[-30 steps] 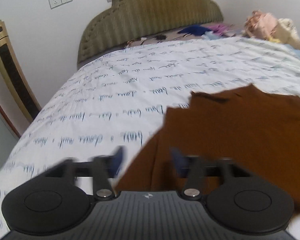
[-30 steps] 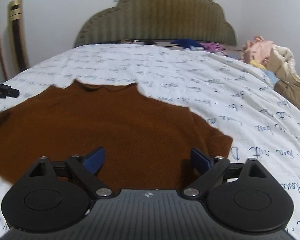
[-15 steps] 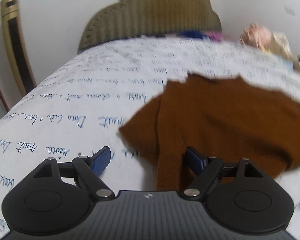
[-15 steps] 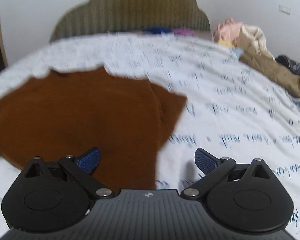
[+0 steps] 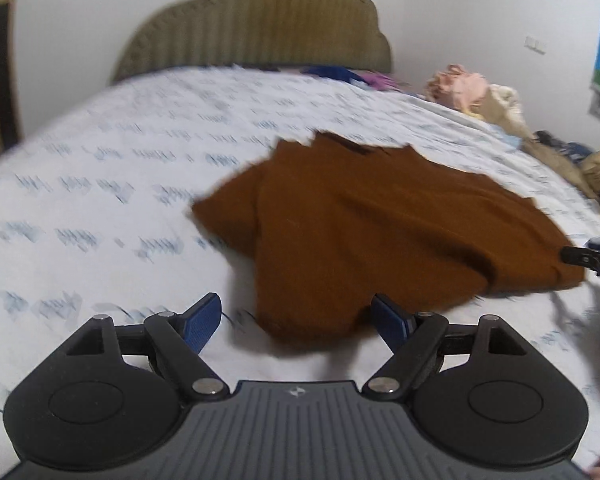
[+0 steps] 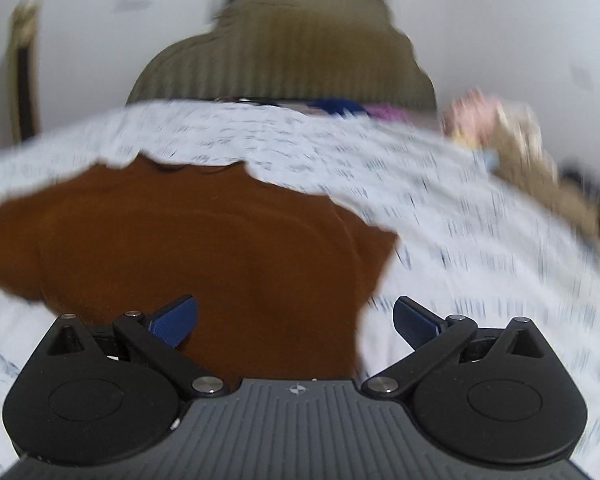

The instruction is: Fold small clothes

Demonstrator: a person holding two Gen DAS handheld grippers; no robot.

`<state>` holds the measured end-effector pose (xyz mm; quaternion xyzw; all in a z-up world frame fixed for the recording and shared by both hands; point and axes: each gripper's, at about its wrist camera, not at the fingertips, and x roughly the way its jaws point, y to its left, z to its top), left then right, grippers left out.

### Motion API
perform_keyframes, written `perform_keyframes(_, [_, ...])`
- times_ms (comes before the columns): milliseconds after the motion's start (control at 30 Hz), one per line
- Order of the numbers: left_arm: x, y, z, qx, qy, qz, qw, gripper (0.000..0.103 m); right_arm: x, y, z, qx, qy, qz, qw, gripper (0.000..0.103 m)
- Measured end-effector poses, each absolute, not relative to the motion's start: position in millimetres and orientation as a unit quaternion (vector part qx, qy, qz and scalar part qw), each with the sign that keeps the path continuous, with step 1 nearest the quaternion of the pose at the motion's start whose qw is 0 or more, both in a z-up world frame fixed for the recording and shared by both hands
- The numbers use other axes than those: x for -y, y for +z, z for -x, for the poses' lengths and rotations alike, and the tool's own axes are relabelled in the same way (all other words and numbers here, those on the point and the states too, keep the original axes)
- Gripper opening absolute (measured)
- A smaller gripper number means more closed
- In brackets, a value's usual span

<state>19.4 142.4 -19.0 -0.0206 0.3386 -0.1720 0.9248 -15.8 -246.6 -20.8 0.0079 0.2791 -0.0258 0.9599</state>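
1. Left gripper spread wide, blue pads apart, gripping nothing; low over the bed.
2. Brown top lying rumpled on the white sheet with blue script print, near hem bunched between the left jaws, right pad just touching the cloth edge.
3. Short sleeve poking out to the left of the top, neckline at the far end toward the headboard.
4. Right gripper also spread, nothing pinched; left pad over the top, right pad over bare sheet.
5. From the right wrist view, top's right sleeve jutting toward the sheet, side edge running down between the jaws.
6. Tip of the right gripper peeking in at the left view's right edge, beside the top's far corner.
7. No containers in sight; loose clothes pile heaped at the bed's far right, pink and beige on top, blue and purple bits near the headboard.
8. Both views smeared with motion blur, right one worse.
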Motion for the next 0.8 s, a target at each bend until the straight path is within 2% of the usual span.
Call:
perform_keyframes(33, [-141, -22, -23, -0.349, -0.176, 0.032, 0.920, 0.080, 261, -25, 16, -0.289, -0.020, -0.048, 0.956, 0.100])
perform_keyframes(67, [-139, -24, -27, -0.357, -0.179, 0.044, 0.916, 0.076, 273, -29, 14, -0.303, -0.008, -0.089, 0.949, 0.089])
perform_keyframes(100, [-137, -26, -31, -0.361, -0.185, 0.055, 0.912, 0.043, 279, -36, 14, -0.315, 0.010, -0.125, 0.941, 0.080])
perform_keyframes(133, [-134, -28, -35, -0.369, -0.189, 0.064, 0.908, 0.023, 284, -41, 12, -0.322, 0.031, -0.156, 0.933, 0.057])
perform_keyframes(167, [-132, -28, -38, -0.374, -0.188, 0.069, 0.906, 0.021, 284, -45, 10, -0.325, 0.044, -0.172, 0.929, 0.033])
perform_keyframes(200, [-129, -27, -39, -0.371, -0.187, 0.064, 0.908, 0.015, 282, -46, 7, -0.327, 0.044, -0.167, 0.929, 0.022])
perform_keyframes(400, [-134, 13, -18, -0.290, -0.188, -0.004, 0.938, 0.012, 254, -9, 11, -0.295, -0.008, -0.003, 0.955, 0.015])
perform_keyframes(467, [-134, 16, -14, -0.296, -0.199, -0.030, 0.934, 0.012, 253, 1, 14, -0.295, -0.015, 0.030, 0.955, 0.010])
perform_keyframes(533, [-127, 1, -13, -0.334, -0.208, -0.067, 0.917, 0.012, 255, -4, 9, -0.322, -0.019, 0.060, 0.945, 0.008])
perform_keyframes(633, [-123, -23, -3, -0.367, -0.202, -0.114, 0.901, 0.012, 259, -22, 11, -0.355, -0.029, 0.071, 0.932, 0.015])
perform_keyframes(667, [-127, -22, 3, -0.358, -0.202, -0.113, 0.905, 0.012, 263, -23, 14, -0.350, -0.040, 0.066, 0.934, 0.025])
perform_keyframes(733, [-137, -8, 7, -0.345, -0.208, -0.085, 0.911, 0.013, 265, -12, 23, -0.317, -0.065, 0.052, 0.945, 0.038])
perform_keyframes(800, [-143, 14, 5, -0.311, -0.216, -0.040, 0.925, 0.013, 259, 3, 24, -0.283, -0.061, 0.043, 0.956, 0.044])
